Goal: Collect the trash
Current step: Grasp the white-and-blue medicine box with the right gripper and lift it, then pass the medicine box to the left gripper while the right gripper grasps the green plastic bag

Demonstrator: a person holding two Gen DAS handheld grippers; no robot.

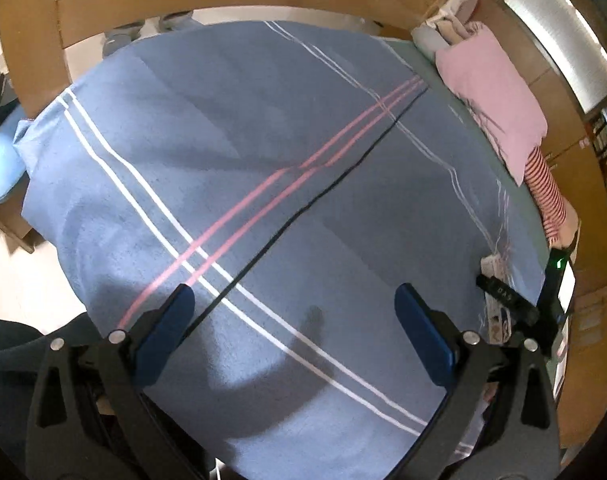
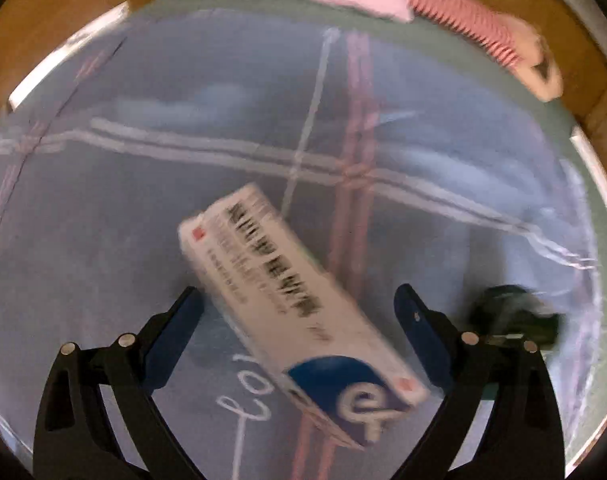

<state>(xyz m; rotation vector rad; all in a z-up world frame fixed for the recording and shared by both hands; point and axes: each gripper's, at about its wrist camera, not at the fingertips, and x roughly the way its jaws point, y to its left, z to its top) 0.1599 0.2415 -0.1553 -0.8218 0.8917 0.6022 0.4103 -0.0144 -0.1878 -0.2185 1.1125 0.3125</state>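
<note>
Over the blue striped blanket (image 1: 263, 152), the left gripper (image 1: 295, 320) points down with jaws spread wide, nothing between them. The right gripper (image 2: 299, 320) also hangs above the blanket, jaws apart; a white-and-blue carton (image 2: 287, 308) lies slantwise between them, contact unclear through blur.

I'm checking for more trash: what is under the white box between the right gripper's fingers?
Under the box only the blue striped blanket shows around its edges. The patch directly beneath is covered, so anything there cannot be seen.
</note>
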